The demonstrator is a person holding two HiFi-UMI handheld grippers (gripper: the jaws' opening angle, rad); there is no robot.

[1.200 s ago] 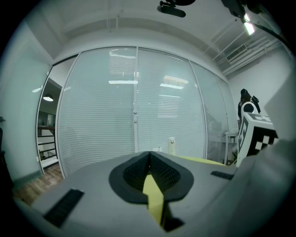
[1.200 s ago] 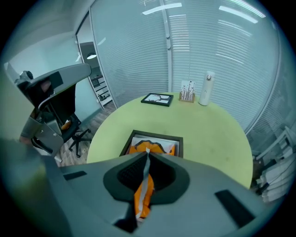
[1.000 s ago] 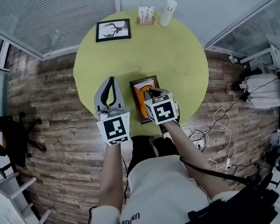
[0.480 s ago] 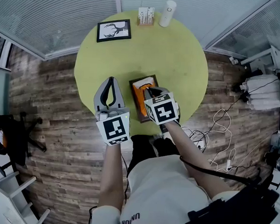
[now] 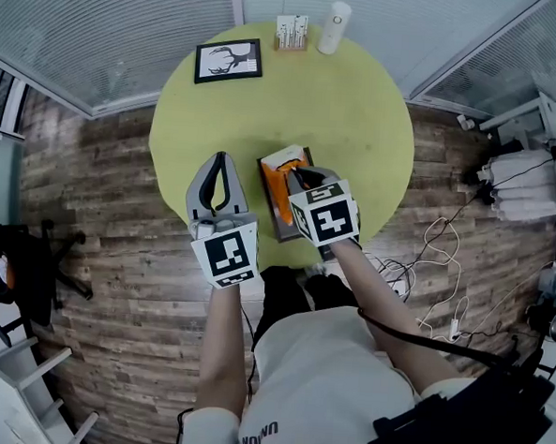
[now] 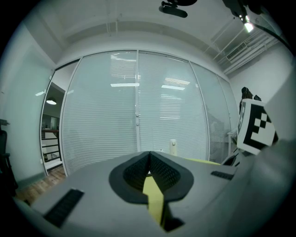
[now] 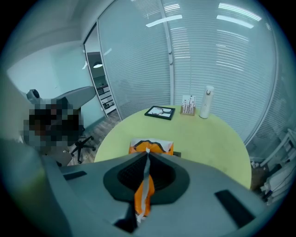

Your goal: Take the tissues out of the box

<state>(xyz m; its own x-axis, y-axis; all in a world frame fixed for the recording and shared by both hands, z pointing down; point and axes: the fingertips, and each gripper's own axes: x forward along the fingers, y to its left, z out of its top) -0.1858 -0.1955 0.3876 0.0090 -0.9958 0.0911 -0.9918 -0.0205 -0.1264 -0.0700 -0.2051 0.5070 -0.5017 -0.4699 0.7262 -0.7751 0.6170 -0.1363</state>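
Observation:
A dark brown tissue box [image 5: 283, 228] lies on the round yellow-green table [image 5: 360, 109], near its front edge. An orange-and-white tissue pack [image 5: 283, 166] sticks up out of the box's far end. My right gripper [image 5: 300, 176] is shut on this pack. In the right gripper view the orange wrap [image 7: 151, 146] runs between the closed jaws of the right gripper [image 7: 147, 155]. My left gripper [image 5: 220, 157] hovers left of the box, shut and empty. The left gripper view shows the left gripper [image 6: 149, 155] with its jaws closed and only the table behind them.
At the table's far side stand a black picture frame [image 5: 228, 59], a small white card holder [image 5: 291, 29] and a white cylinder [image 5: 334, 26]. Glass walls with blinds lie beyond. An office chair [image 5: 60, 250] stands left, and cables [image 5: 435, 264] lie on the wooden floor at the right.
The right gripper has drawn the orange pack a little up and away, so its white top now shows past the box's far edge. The left gripper has not moved.

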